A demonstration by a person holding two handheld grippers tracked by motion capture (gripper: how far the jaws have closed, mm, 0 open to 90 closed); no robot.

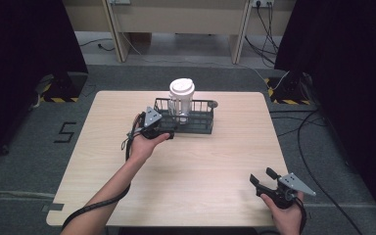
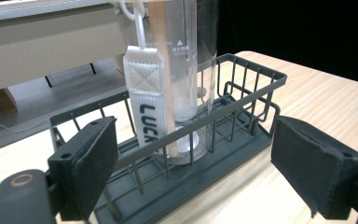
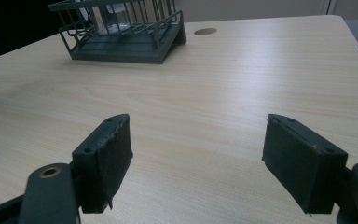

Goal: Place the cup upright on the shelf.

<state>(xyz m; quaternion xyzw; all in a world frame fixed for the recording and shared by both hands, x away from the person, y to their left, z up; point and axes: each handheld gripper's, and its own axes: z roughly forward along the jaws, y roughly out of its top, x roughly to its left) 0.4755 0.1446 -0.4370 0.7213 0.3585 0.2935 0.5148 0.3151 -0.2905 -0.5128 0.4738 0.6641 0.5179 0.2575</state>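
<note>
In the high view, a clear bottle (image 1: 181,100) is seen upright in a dark wire rack (image 1: 198,126) at the table's (image 1: 186,171) far middle, the left gripper (image 1: 162,133) just beside the rack's left end. In the left gripper view, its jaws are spread wide, nothing grasped; gripping looks not yet done. In the right gripper view, the right gripper (image 3: 196,158) is released, well apart.

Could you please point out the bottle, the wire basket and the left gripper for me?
bottle (image 1: 181,89): high view, on its white lid.
wire basket (image 2: 256,74): left gripper view, on its top rim.
left gripper (image 1: 169,133): high view, between its fingertips, by the basket.
</note>
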